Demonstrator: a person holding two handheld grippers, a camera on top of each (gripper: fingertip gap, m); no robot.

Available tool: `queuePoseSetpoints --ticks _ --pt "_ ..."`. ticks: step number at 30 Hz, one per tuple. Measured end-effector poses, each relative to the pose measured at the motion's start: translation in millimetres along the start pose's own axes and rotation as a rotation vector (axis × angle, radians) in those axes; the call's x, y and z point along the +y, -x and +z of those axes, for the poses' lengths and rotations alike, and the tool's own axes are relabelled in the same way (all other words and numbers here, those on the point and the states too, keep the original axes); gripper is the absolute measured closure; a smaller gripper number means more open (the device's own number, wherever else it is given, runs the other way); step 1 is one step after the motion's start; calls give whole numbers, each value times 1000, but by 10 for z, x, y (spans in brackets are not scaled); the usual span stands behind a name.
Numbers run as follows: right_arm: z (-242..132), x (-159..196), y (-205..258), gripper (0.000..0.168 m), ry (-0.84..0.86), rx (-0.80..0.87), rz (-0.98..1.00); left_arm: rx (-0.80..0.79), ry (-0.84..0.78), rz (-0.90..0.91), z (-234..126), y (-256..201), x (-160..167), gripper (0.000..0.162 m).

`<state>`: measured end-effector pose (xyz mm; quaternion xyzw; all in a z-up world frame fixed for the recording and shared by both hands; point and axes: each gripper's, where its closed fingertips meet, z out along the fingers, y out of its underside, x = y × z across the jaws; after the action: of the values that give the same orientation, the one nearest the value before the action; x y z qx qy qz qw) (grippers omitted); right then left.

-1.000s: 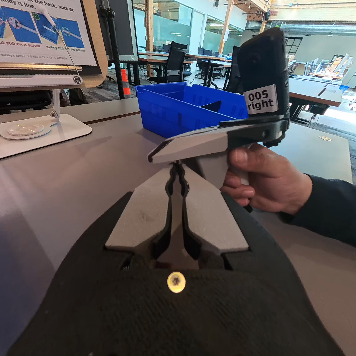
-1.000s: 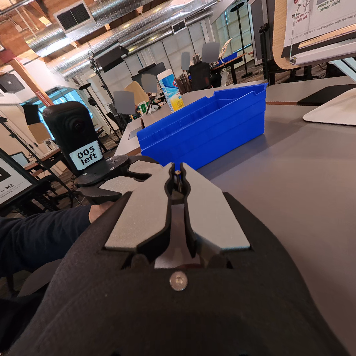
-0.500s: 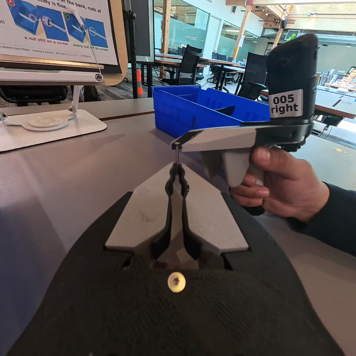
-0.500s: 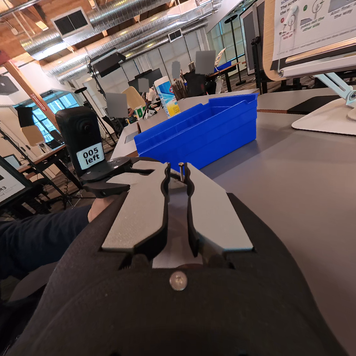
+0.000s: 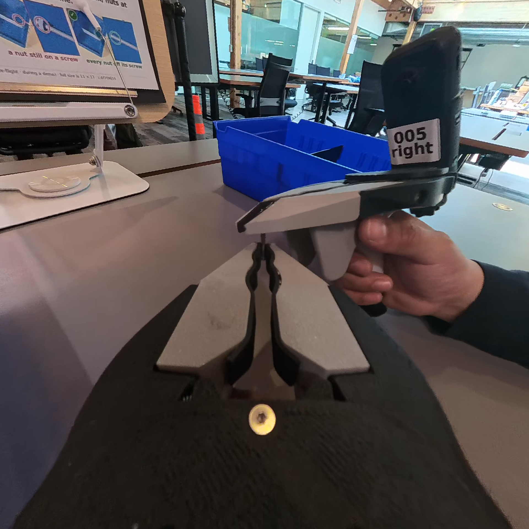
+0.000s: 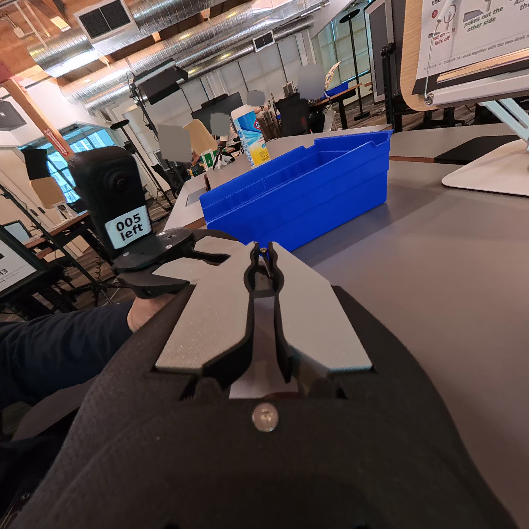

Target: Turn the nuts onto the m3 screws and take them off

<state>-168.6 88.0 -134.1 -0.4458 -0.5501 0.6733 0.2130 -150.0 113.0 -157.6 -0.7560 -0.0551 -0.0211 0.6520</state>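
R gripper [image 6: 262, 248] lowered onto upright screw [image 6: 263, 250], pinching head; L gripper [image 5: 262, 249] pinches shank.

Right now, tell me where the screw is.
The screw sits between the fingertips of the right gripper in the right wrist view, held above the grey table, just in front of the blue bin, with the left gripper directly below it.
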Motion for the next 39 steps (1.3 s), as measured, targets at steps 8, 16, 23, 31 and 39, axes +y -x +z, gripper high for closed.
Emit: queuePoseSetpoints --ticks 8,16,23,31,39 --pt "28 52 9 161 37 26 -59 -14 24 34 2 7 31 162" --pt "25 69 -7 168 49 26 -44 0 35 88 20 -69 47 162" --pt "0 29 -10 168 20 -4 6 22 31 65 18 -85 45 162" --pt "-112 -90 -95 152 -44 13 55 -28 21 12 -13 59 28 162" --pt "-12 41 -15 153 27 34 -38 -53 40 21 -16 104 53 162"
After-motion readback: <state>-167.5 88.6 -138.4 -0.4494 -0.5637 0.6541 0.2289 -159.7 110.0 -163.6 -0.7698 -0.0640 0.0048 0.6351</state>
